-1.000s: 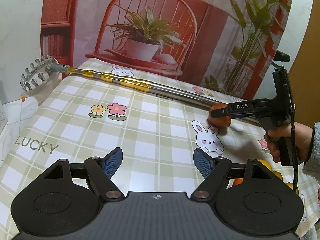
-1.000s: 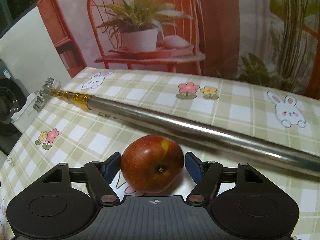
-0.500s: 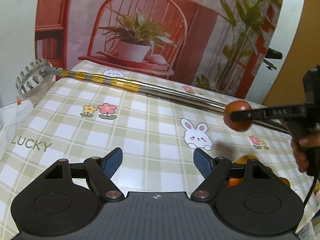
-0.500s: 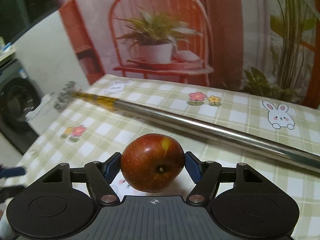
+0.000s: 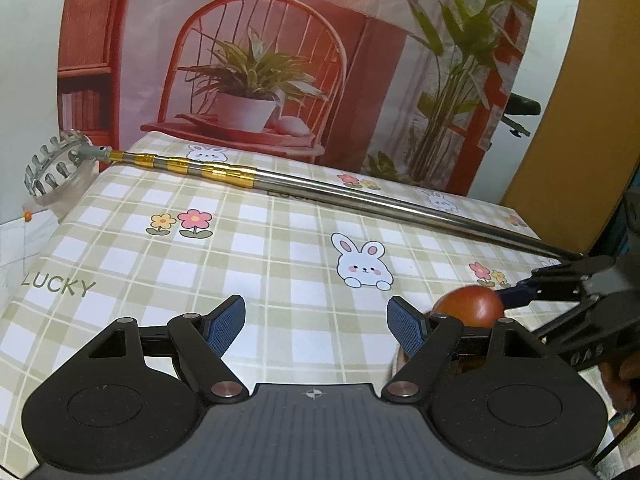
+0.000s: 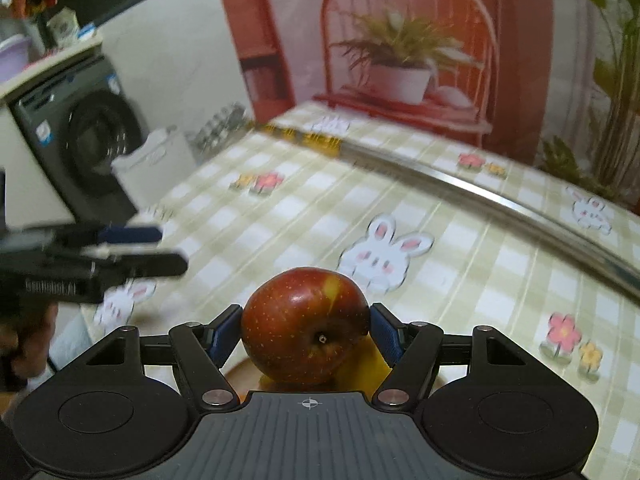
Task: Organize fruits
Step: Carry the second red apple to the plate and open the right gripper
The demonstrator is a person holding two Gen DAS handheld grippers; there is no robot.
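A dark red apple [image 6: 305,324] sits between the blue pads of my right gripper [image 6: 305,332], which is shut on it and holds it above the table. Below the apple, part of a yellow fruit [image 6: 370,364] and an orange-brown rim show, mostly hidden. In the left wrist view the same apple [image 5: 470,306] appears low at the right, held by the right gripper [image 5: 516,294]. My left gripper [image 5: 316,324] hangs open over the checked tablecloth [image 5: 280,264] with nothing between its pads. From the right wrist view, the left gripper [image 6: 132,246] is at the left edge.
A long telescopic metal pole [image 5: 360,200] with gold bands lies diagonally across the far side of the table, its toothed head [image 5: 52,168] past the left corner. A printed backdrop stands behind. A washing machine [image 6: 88,140] stands beyond the table's left edge.
My right gripper has lifted the apple off the table and carried it toward me, across to the near right beside the left gripper. The left gripper drifted slightly and stayed open.
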